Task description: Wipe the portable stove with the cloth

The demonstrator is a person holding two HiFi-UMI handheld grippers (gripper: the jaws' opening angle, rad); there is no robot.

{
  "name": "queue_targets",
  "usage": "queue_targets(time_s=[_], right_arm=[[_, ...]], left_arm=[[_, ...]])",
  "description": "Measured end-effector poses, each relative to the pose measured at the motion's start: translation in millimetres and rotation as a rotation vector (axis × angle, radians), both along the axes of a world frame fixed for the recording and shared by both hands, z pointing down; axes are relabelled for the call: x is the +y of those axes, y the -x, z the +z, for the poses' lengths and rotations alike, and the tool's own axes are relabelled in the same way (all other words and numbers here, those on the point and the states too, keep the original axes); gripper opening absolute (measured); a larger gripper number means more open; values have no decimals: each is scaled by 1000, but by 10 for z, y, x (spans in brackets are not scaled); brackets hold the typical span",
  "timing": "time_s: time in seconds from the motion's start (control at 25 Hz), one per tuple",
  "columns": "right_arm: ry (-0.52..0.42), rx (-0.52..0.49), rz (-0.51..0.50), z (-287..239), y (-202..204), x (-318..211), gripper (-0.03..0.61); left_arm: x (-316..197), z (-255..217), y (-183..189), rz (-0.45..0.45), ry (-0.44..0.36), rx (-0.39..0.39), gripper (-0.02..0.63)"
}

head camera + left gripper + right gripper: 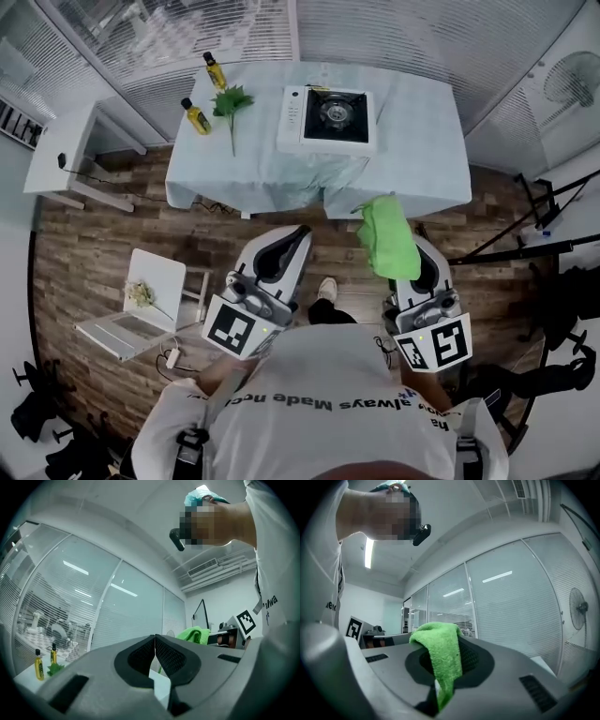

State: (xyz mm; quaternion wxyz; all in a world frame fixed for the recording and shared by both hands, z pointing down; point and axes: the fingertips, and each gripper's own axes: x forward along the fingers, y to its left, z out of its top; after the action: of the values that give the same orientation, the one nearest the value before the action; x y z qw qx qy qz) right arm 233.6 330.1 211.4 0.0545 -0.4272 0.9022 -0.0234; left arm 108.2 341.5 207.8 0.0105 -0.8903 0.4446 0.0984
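Note:
The white portable stove (327,119) with a black burner sits on the far table (422,150), well ahead of both grippers. My right gripper (405,246) is shut on a green cloth (386,237), which drapes over its jaws; the cloth (440,653) hangs between the pads in the right gripper view. My left gripper (292,239) is held beside it, its jaws pressed together with nothing in them; the closed pads (154,658) show in the left gripper view. Both are held close to my body, pointing slightly upward.
Two oil bottles (196,116) and a green sprig (231,105) lie on the table's left part. A white side desk (70,155) stands at left. A white stool with a laptop (117,333) is on the wooden floor. A fan (567,82) stands at right.

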Motion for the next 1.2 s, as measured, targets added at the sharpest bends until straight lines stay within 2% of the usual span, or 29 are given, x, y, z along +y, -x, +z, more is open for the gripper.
queue_targets(time_s=[0.2, 0.56, 0.84, 1.2], right_arm=[[-4, 5, -12, 22, -161, -599, 23], [12, 11, -66, 102, -18, -1321, 23], [4, 22, -69, 157, 305, -1921, 23], [-23, 35, -57, -3, 914, -2848, 23]], left_arm=[[-576, 50, -125, -25, 2, -10, 12], [-1223, 193, 30, -87, 36, -3, 12], [-1819, 279, 341, -83, 33, 5, 12], [-2750, 176, 946, -58, 13, -5, 12]])
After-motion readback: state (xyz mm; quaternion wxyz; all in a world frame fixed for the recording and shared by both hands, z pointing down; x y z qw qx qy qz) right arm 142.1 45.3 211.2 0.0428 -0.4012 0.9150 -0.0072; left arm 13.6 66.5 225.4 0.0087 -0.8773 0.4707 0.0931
